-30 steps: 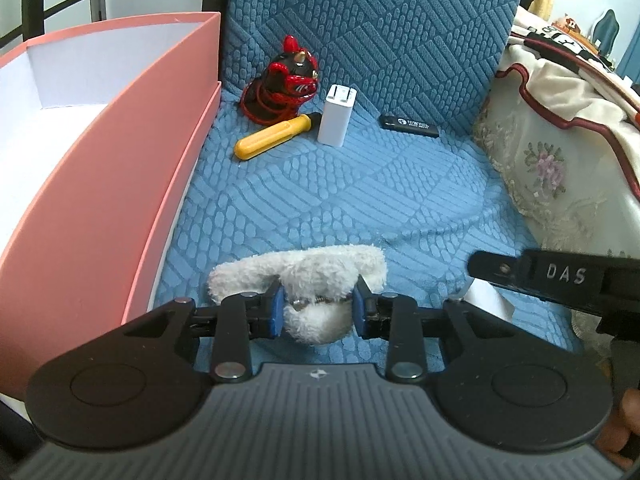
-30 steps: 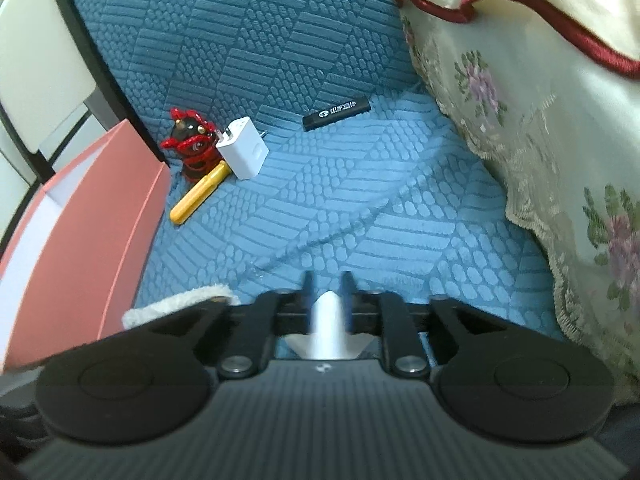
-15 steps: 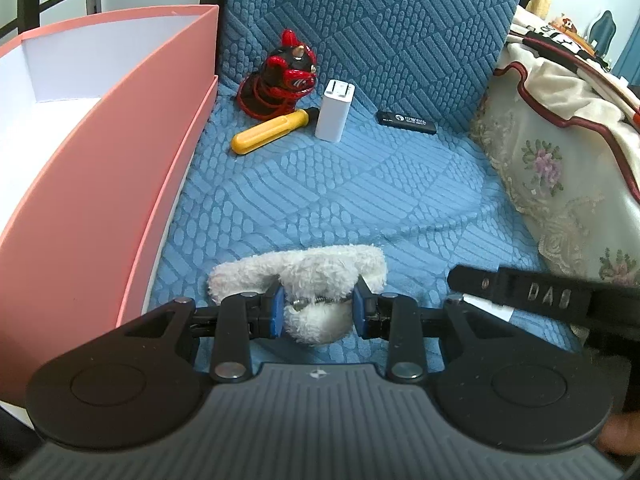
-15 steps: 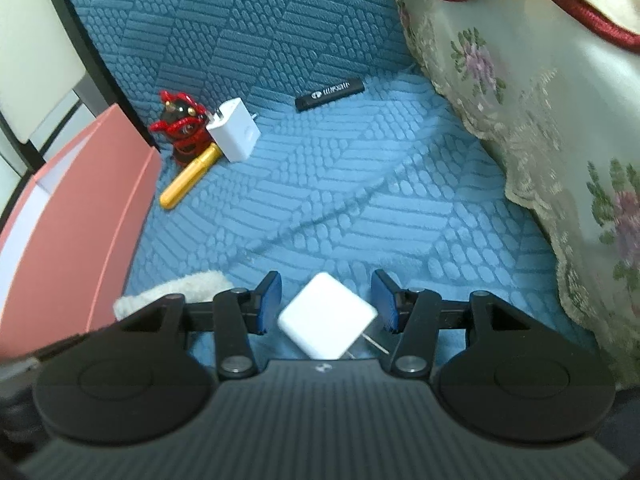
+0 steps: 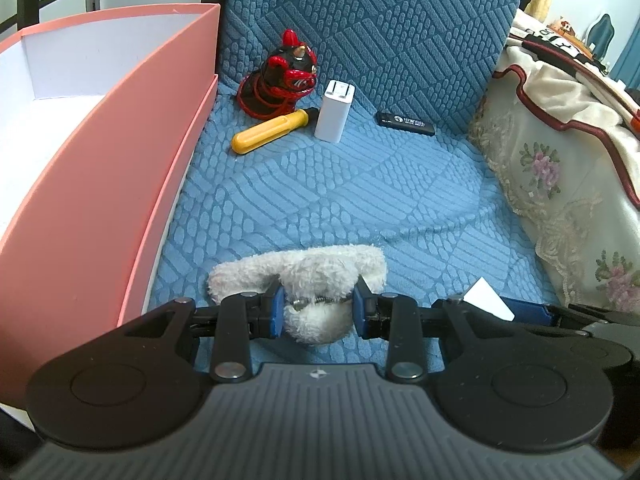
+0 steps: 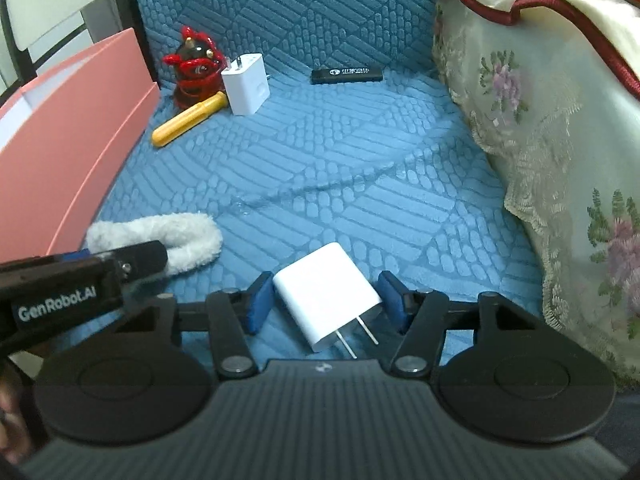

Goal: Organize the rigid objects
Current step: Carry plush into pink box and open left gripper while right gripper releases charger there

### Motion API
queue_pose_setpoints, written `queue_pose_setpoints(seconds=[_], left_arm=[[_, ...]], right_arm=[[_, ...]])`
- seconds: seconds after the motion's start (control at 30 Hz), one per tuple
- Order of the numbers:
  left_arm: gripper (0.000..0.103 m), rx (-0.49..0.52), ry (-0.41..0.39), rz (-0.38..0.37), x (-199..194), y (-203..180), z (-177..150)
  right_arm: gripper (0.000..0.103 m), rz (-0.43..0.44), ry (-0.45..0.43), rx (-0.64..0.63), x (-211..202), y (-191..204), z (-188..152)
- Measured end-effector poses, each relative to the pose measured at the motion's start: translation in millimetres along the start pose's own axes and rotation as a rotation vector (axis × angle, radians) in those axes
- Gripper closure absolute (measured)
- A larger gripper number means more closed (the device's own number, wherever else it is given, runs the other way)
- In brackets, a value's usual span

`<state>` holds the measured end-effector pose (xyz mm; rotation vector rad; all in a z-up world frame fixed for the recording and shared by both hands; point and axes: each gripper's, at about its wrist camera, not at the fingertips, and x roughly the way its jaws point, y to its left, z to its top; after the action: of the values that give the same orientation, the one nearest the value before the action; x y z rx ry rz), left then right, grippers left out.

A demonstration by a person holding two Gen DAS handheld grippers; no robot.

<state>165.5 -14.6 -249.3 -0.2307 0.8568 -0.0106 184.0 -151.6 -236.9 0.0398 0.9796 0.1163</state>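
Observation:
My left gripper (image 5: 319,312) is shut on a white plush toy (image 5: 312,272) that rests on the blue seat cushion (image 5: 360,200). A small white plug charger (image 6: 326,292) lies flat on the cushion between the blue pads of my right gripper (image 6: 324,302). Those jaws are opening and neither pad presses on it. In the right wrist view the plush (image 6: 176,236) lies at the left, with one left-gripper finger (image 6: 132,258) over it. A corner of the charger (image 5: 488,298) shows at the left wrist view's lower right.
A pink box (image 5: 120,152) with a white inside stands along the cushion's left. At the back lie a red and black figurine (image 5: 282,76), a yellow-handled tool (image 5: 270,132), a second white charger (image 5: 334,110) and a black stick (image 5: 405,122). A floral bedspread (image 5: 560,160) borders the right.
The right gripper's jaws have spread apart and let go of the white charger, which now lies flat on the cushion. The left gripper has kept still on the plush.

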Motion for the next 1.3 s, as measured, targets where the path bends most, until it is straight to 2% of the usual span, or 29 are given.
queue_pose_setpoints(seconds=[0.37, 0.57, 0.77, 1.03, 1.3], left_arm=[[0.066, -0.005, -0.027, -0.037, -26, 4, 16], [0.066, -0.015, -0.050, -0.076, -57, 8, 39], [0.066, -0.003, -0.101, -0.105, -92, 15, 69], [0.066, -0.040, -0.164, -0.116, -139, 49, 120], [0.066, -0.066, -0.225, -0.061, -181, 105, 151]], right_arm=[[0.043, 0.008, -0.028, 0.061, -26, -4, 14], [0.043, 0.048, -0.070, 0.059, -54, 8, 27], [0.043, 0.095, -0.146, 0.036, -86, 30, 56], [0.043, 0.150, -0.257, 0.002, -128, 64, 98], [0.043, 0.226, -0.312, -0.055, -150, 122, 120]])
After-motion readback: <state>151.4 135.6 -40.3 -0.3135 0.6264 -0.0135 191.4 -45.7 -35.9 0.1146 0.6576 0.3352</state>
